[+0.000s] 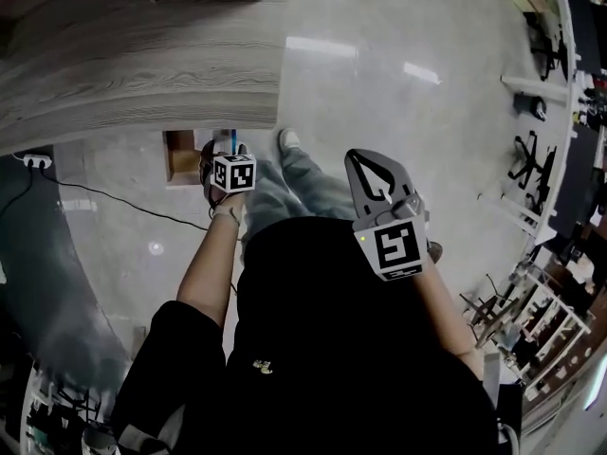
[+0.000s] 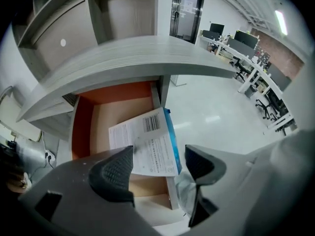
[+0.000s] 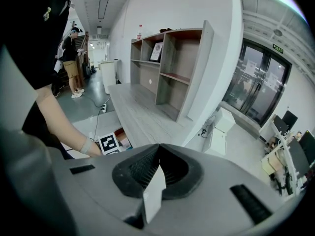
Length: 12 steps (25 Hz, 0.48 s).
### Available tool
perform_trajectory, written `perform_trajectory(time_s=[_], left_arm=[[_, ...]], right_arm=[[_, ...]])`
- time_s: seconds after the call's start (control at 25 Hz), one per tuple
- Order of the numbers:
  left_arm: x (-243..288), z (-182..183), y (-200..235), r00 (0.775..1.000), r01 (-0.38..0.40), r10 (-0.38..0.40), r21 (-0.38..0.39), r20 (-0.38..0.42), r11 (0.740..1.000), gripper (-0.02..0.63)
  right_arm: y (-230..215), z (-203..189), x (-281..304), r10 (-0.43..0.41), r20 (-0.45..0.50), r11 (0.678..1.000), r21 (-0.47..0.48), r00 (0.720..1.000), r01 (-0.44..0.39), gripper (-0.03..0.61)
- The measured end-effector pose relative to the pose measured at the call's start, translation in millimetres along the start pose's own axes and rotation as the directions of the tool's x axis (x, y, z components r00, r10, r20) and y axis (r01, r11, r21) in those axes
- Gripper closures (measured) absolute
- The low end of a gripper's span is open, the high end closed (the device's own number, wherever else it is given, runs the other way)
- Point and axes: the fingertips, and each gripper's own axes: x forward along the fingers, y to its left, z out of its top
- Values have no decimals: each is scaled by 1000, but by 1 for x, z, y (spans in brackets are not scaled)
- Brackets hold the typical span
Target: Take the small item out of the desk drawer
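Straddle blue-edged box [image 2: 147, 136] in drawer [image 2: 81, 127] with released jaws of left gripper [image 2: 158, 161], then close squarely. Keep right gripper [image 3: 158, 146] clenched on white slip [image 3: 153, 191].

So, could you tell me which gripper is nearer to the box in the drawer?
Left. The left gripper hangs directly over the box in the open drawer, jaws apart; the right gripper is off to the side, shut, clear of the drawer.
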Motion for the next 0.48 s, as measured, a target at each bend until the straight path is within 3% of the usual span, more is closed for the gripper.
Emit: perform_trajectory(time_s=[0.28, 0.48], left_arm=[[7, -1, 4, 998, -55, 55, 45, 0, 997, 288], [4, 0, 5, 999, -42, 42, 13, 1, 999, 305]], right_arm=[[-1, -10, -2, -3, -19, 1000, 21, 1000, 3, 581], [2, -7, -2, 9, -10, 1000, 14, 1000, -9, 581]])
